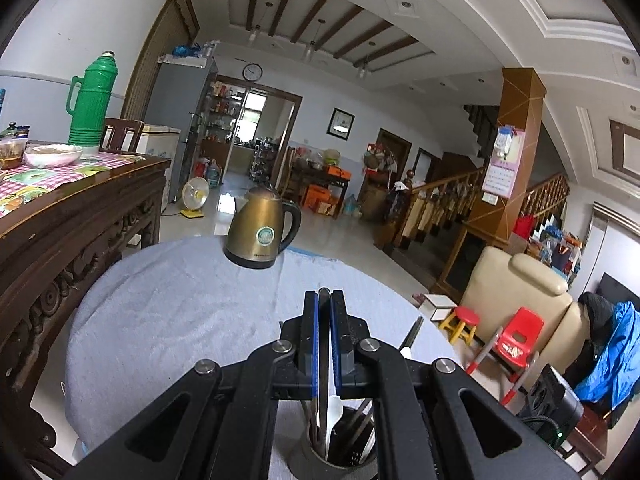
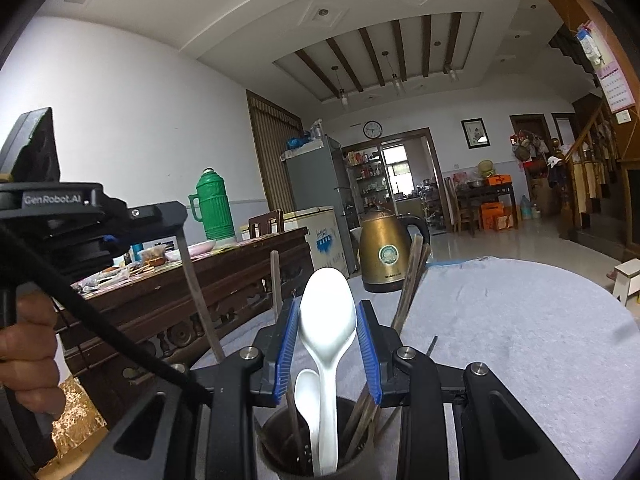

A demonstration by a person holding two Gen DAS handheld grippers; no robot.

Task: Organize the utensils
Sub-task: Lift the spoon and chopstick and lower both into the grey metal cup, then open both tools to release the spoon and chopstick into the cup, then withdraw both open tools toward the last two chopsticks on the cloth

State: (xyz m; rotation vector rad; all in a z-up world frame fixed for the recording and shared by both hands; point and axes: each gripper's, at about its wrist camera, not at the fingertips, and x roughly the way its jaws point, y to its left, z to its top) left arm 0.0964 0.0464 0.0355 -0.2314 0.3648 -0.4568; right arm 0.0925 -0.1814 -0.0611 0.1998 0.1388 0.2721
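A dark utensil holder (image 2: 304, 452) stands on the cloth-covered round table (image 2: 520, 344), right under both grippers; it also shows in the left wrist view (image 1: 320, 456). It holds two white plastic spoons (image 2: 326, 320), chopsticks (image 2: 410, 280) and other utensils. My right gripper (image 2: 327, 320) is open, with its blue pads on either side of the tall white spoon and apart from it. My left gripper (image 1: 324, 300) is shut on a thin metal utensil (image 1: 323, 336) that hangs down into the holder. The left gripper also shows at the left of the right wrist view, holding the metal utensil (image 2: 196, 292).
A brass electric kettle (image 1: 262, 232) stands at the far side of the table. A carved wooden table (image 1: 80, 208) with a green thermos (image 1: 90, 100) and bowls is to the left. A beige armchair (image 1: 520, 304), red stool and red chair are to the right.
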